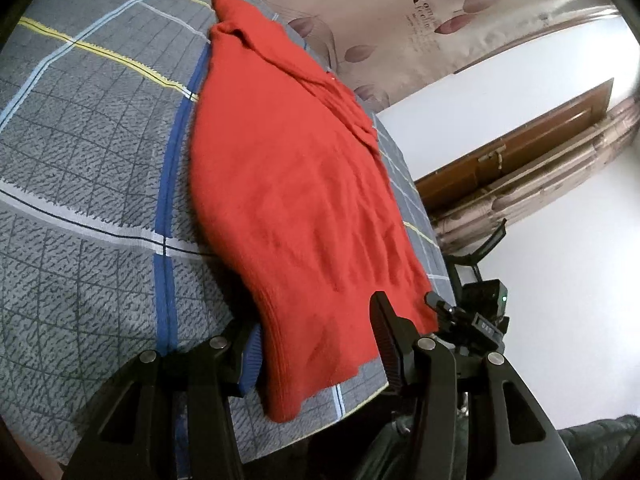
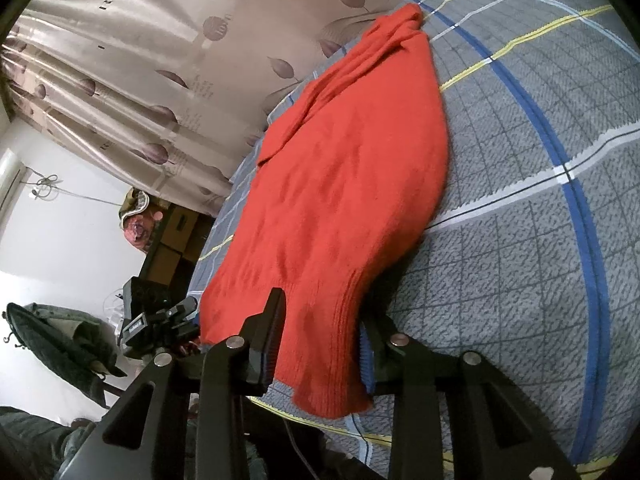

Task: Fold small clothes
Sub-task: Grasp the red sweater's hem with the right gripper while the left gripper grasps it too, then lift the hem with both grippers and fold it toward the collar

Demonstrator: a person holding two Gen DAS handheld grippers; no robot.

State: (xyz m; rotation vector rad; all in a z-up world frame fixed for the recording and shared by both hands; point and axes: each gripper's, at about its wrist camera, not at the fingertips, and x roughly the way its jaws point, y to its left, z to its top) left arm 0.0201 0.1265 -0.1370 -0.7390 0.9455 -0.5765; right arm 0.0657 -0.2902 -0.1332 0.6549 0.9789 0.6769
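A red knit sweater (image 1: 288,180) (image 2: 340,180) lies flat on a bed with a grey plaid sheet (image 1: 80,160) (image 2: 520,240), its ribbed hem toward me at the bed's near edge. My left gripper (image 1: 316,320) straddles one hem corner. One finger lies under the cloth edge and the other finger (image 1: 384,320) on top, with a wide gap, not pinching. My right gripper (image 2: 322,312) straddles the other hem corner the same way, with the cloth loose between its jaws. Each view shows the other gripper (image 1: 460,312) (image 2: 172,320) beside it.
A leaf-print curtain (image 1: 400,8) (image 2: 140,60) hangs behind the bed. A brown wooden door (image 1: 520,148) is set in the white wall. Dark furniture with boxes (image 2: 172,240) and a dark garment on a stand (image 2: 60,340) are off the bed's side.
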